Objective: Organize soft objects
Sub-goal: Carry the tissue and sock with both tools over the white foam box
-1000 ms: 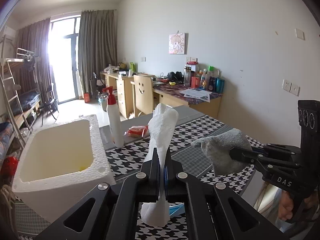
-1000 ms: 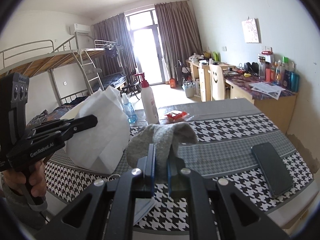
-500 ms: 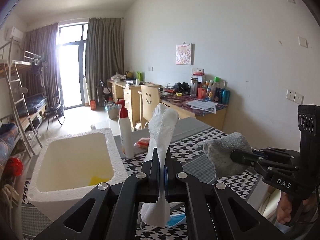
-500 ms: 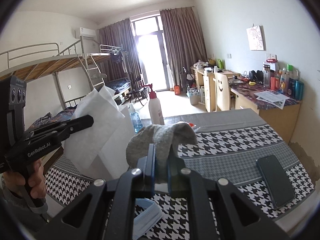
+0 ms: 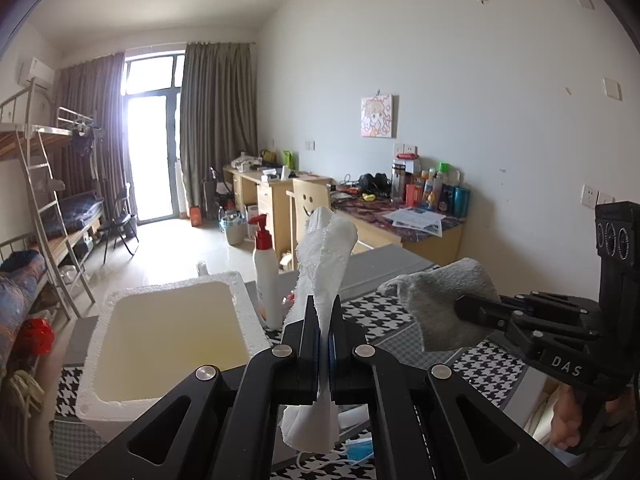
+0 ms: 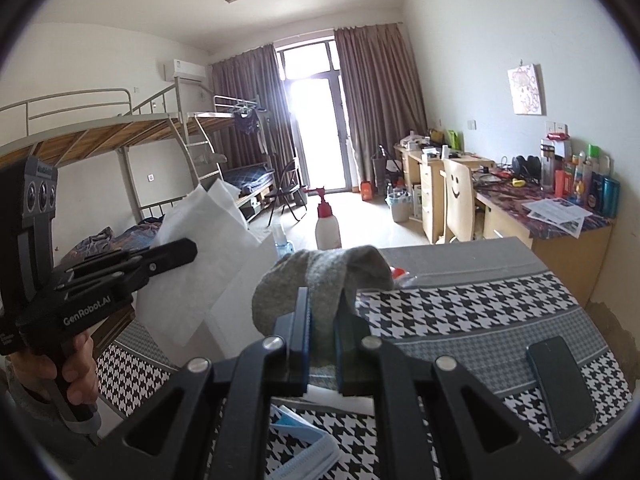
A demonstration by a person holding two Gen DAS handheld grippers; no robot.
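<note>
Left wrist view: a white foam box (image 5: 120, 384) is seen at the left, open at the top, on the houndstooth tablecloth (image 5: 376, 316).
Pump bottle (image 5: 267, 280): white with a red head, stood upright just beside the box's far right corner.
Left gripper (image 5: 325, 344): clenched on a white paper towel (image 5: 326, 256); no gap is seen between the jaws apart from the sheet.
Towel axis: long axis near vertical, upper end pointed up and slightly right, lower end hung below the jaws above a blue face mask (image 5: 360, 450) on the cloth.
Right gripper (image 5: 464, 308): seen side-on at the right, held aloft, its jaws closed on a grey sock (image 5: 440, 300).
Sock position: held above the table, apart from the towel, bunched end turned left toward the left gripper.

Right wrist view, left gripper (image 6: 188, 250): seen at the left, gripped by a hand (image 6: 78, 368), with the paper towel (image 6: 192, 272) spread as a flat sheet.
Foam box (image 6: 240, 312): partly hidden behind the sheet.
Right gripper (image 6: 322, 332): jaws clamped on the grey sock (image 6: 320, 276), which is draped over the fingertips.
Sock axis: folded in an arch, running left to right across the jaws, open cuff turned right and downward.
Face mask (image 6: 296, 436): laid flat on the cloth under the gripper.
Phone (image 6: 560, 388): dark, laid face up near the right edge of the table, well apart from the sock.
</note>
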